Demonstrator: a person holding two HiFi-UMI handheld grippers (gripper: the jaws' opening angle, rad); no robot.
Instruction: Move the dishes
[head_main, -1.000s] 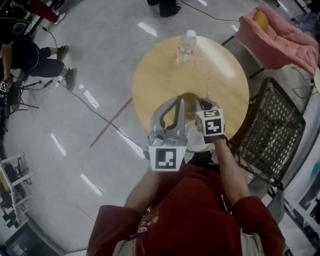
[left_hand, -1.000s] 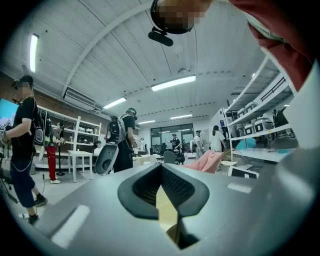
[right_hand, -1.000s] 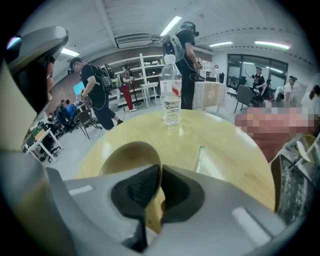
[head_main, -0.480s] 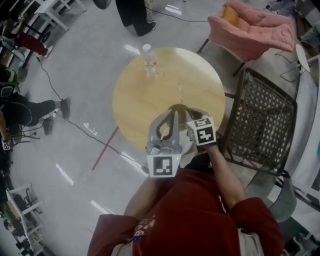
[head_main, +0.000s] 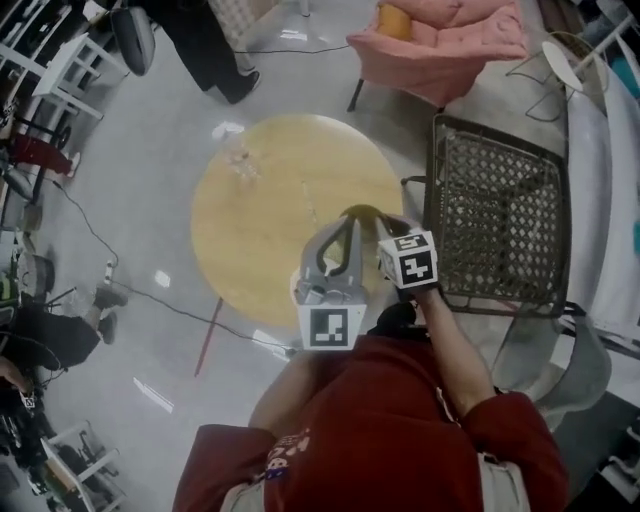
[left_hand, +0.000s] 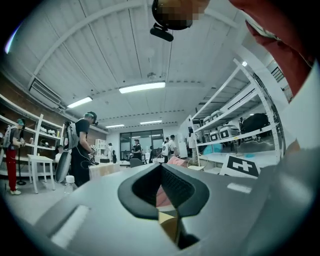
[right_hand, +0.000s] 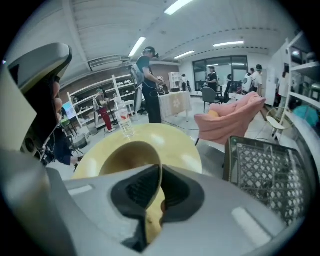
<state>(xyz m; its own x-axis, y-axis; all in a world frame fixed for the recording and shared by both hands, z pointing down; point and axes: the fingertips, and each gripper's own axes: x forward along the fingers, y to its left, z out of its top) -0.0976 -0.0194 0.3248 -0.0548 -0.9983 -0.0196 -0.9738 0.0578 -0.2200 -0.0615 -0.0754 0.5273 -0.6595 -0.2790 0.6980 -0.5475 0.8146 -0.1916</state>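
Round the counter (head_main: 270, 270)
A bottle (head_main: 240, 163) stands on it at 11 o'clock; a bowl (head_main: 362, 210) hangs over its 3 o'clock side. Wire chair (head_main: 495, 225) beyond, soft chair (head_main: 440, 40) at 1 o'clock.

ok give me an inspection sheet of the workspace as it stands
surface: round wooden table, bottle on its far side
job's things: tan bowl, rim clamped in the right gripper
clutter: water bottle, upright
grippers: right gripper shut on the bowl rim; left gripper jaws nearly together, nothing seen held
cables: black cable on the floor left of the table
surroundings: wire chair and pink armchair beside the table; people standing behind
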